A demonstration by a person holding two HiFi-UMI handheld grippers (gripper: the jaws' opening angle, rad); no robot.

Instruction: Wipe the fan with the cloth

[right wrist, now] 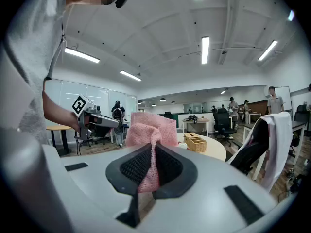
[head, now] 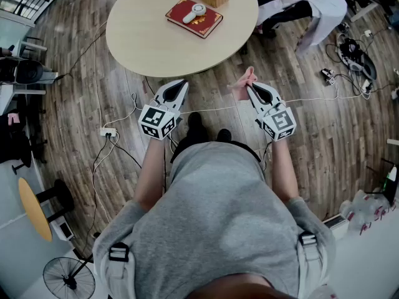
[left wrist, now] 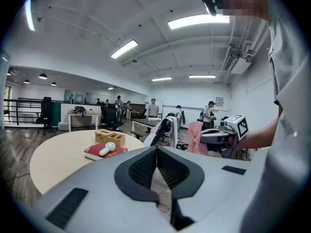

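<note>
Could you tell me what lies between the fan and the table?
A red book, seen in the head view; the fan rests on it.

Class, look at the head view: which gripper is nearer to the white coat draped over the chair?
Right. The right gripper, shut on the pink cloth, is below-left of the white coat; the left gripper is farther left, beyond it.

The head view looks steeply down from above the person's shoulders onto the dark plank floor (head: 75, 86), the round pale wooden bench (head: 149, 36) and, held out in front, the left hand-held gripper (head: 181, 85) and right hand-held gripper (head: 251, 87). Each gripper view sits close behind its own jaws, facing nearly level. Both catch the other hand-held gripper, that bench, and the pink knitted cloth (right wrist: 148, 130) the right one pinches.
</note>
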